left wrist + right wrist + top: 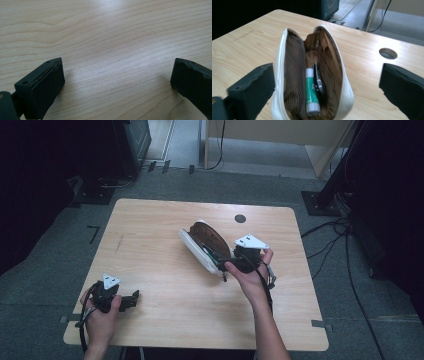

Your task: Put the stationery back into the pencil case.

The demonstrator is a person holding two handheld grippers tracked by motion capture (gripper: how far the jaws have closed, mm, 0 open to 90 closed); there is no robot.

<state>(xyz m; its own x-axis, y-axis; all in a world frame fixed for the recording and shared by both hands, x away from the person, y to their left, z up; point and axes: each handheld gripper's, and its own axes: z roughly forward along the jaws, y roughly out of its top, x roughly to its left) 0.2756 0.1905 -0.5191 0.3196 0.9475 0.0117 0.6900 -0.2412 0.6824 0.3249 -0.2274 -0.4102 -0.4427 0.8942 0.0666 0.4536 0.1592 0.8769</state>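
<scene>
White pouch [312, 75] lying unzipped near the middle of the desk [165, 285], brown lining showing. Inside the pouch, a green-and-white tube [312, 92] beside a black item [319, 83]. Right claw [324, 87] spread wide either side of the pouch, pads off it. Left claw [117, 80] well away from the pouch toward the desk's near corner, gaping too, bare wood between.
</scene>
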